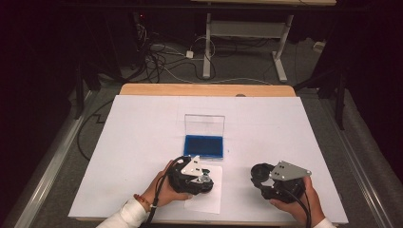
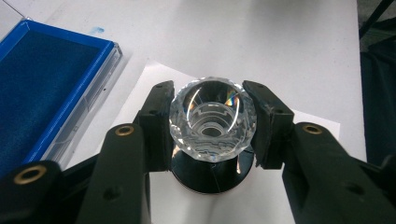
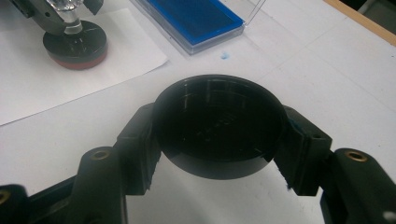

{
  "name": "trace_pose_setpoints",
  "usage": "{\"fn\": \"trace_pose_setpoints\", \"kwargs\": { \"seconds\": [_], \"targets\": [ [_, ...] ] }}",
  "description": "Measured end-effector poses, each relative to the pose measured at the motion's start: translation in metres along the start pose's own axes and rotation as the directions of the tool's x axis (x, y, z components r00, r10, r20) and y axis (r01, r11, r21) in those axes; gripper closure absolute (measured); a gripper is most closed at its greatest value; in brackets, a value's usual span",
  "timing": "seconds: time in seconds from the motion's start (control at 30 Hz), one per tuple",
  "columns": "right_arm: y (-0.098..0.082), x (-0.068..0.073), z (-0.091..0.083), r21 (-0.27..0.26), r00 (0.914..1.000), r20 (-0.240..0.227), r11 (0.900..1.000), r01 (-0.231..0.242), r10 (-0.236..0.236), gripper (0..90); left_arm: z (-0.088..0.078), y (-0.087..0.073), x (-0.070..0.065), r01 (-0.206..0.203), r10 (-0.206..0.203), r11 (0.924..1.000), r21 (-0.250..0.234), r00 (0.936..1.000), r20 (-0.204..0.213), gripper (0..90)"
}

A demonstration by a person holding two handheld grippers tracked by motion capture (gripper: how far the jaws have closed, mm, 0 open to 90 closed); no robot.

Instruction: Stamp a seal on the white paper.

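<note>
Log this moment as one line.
left gripper: shut on crystal knob of stamp on paper | right gripper: shut on black cap | ink pad: open

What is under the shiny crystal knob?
Under the crystal knob sits a round black base, resting on a sheet of paper. The left gripper clamps the knob, which covers most of the base.

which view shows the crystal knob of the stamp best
The left gripper view: the crystal knob sits close up between the left gripper's fingers. The right gripper view catches its underside at the top edge. In the high view the gripper covers it.
</note>
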State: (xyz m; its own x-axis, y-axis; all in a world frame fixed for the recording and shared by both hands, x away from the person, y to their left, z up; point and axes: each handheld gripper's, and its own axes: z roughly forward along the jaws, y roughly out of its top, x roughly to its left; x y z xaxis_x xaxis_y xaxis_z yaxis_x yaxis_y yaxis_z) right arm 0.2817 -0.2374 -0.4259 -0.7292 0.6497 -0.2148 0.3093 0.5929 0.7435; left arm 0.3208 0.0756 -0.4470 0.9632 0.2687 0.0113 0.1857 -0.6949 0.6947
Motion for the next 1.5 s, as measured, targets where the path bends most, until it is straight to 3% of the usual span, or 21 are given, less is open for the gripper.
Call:
{"fn": "trace_pose_setpoints", "kwargs": {
  "seconds": [1.37, 1.5],
  "targets": [
    [0.0002, 0.0005, 0.0006, 0.003, 1.0000, 0.000, 1.000, 0.003, -0.003, 38.6, 0.0010, -0.0010, -0.0021, 0.010, -0.010, 0.9999, -0.006, 0.9998, -0.015, 54.5],
    [0.0004, 0.0006, -0.0002, -0.001, 1.0000, 0.000, 1.000, 0.005, -0.005, 38.6, -0.0005, 0.0018, -0.0030, 0.013, -0.013, 0.9999, 0.010, 0.9998, -0.018, 54.6]
  ]
}}
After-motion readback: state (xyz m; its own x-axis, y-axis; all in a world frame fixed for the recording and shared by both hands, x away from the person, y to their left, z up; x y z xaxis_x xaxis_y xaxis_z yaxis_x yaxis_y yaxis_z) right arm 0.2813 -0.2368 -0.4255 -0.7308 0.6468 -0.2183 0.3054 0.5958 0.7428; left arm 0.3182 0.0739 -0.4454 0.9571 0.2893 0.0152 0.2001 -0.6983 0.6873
